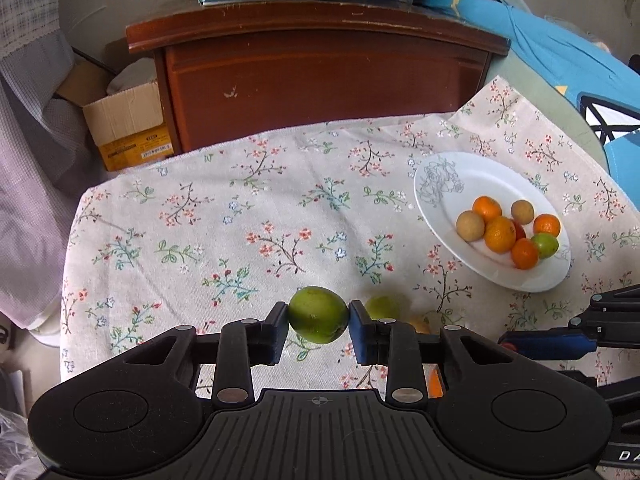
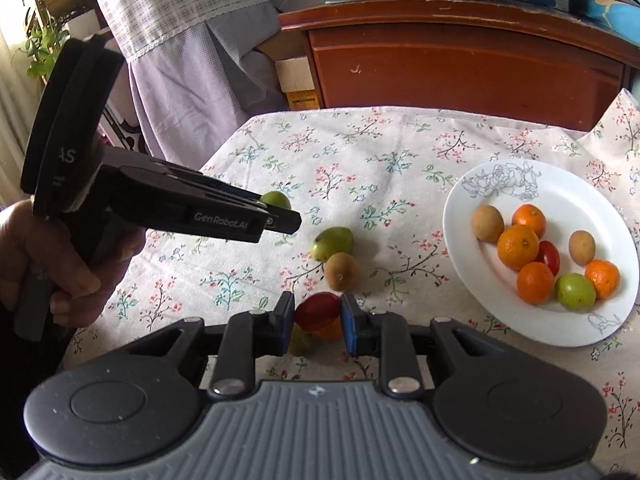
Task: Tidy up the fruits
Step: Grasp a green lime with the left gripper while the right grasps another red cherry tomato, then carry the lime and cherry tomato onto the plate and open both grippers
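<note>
My left gripper (image 1: 319, 320) is shut on a green fruit (image 1: 316, 308), held just above the floral tablecloth (image 1: 240, 240). In the right wrist view the same gripper (image 2: 286, 216) reaches in from the left in a person's hand (image 2: 72, 264), with the green fruit (image 2: 276, 199) peeking out behind its tips. My right gripper (image 2: 318, 320) is shut on a small red fruit (image 2: 316, 310). An orange fruit (image 2: 330, 331) and a green one (image 2: 300, 342) lie under it. A white plate (image 2: 560, 188) to the right holds several orange, brown, green and red fruits.
A loose green fruit (image 2: 334, 242) and a brown fruit (image 2: 341, 271) lie on the cloth between the grippers. A dark wooden cabinet (image 1: 320, 76) stands behind the table, with a cardboard box (image 1: 128, 128) on the floor to its left. The plate (image 1: 460, 184) sits near the table's right edge.
</note>
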